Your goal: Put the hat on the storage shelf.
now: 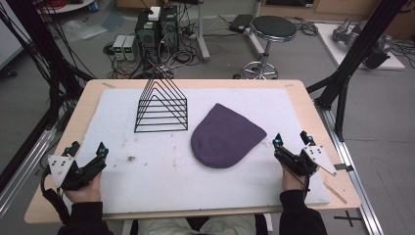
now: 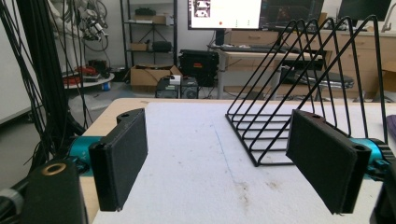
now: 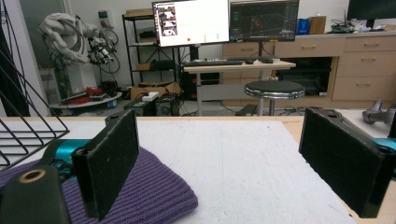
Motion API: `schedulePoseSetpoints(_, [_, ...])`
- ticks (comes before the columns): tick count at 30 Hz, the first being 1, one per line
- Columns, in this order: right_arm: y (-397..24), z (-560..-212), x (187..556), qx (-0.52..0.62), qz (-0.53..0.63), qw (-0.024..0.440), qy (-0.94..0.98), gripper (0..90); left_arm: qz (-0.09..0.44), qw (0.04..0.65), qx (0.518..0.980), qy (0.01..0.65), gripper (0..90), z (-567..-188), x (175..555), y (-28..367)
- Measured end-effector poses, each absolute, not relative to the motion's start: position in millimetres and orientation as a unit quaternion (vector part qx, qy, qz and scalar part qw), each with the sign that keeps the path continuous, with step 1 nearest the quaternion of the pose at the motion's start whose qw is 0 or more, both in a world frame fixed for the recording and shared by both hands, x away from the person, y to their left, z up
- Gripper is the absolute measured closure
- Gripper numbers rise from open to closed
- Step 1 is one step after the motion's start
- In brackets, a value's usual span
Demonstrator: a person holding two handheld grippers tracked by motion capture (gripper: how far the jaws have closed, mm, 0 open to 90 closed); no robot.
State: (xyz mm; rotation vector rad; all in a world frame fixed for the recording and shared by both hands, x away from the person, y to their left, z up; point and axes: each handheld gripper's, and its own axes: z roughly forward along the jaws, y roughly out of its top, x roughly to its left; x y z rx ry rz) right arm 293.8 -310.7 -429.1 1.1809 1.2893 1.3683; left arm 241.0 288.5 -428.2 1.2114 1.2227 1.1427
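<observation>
The hat (image 1: 226, 136) lies flat near the worktop's (image 1: 303, 98) middle, just right of the rack (image 1: 162, 108). It looks soft, light and floppy, so I'd pinch its near rim. My left tool (image 1: 88, 150) and right tool (image 1: 291, 139) sit open and empty at the near corners.

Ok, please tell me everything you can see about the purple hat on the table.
The purple hat is a ribbed knitted beanie, soft-looking, lying flat on the white mat, its rounded end toward the person. It lies right of the black wire rack, apart from it. The right hand-held gripper is close beside it, open, not touching it.
</observation>
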Motion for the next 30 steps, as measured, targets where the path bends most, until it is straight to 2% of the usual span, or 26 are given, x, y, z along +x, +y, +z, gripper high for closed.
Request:
schedulePoseSetpoints(16, [-311.3, -428.3, 294.0, 0.479, 0.553, 0.443, 0.519, 11.6, 0.470, 0.518, 0.504, 0.508, 20.9, -427.9, 239.9, 288.5])
schedulePoseSetpoints(23, [-299.6, -416.6, 297.4, 0.438, 0.561, 0.441, 0.546, 11.6, 0.464, 0.518, 0.506, 0.511, 21.3, -427.7, 240.0, 289.0])
schedulePoseSetpoints(30, [-287.1, -408.8, 301.9, 0.405, 0.559, 0.410, 0.596, 11.6, 0.463, 0.517, 0.507, 0.512, 21.3, -427.5, 238.7, 288.5])
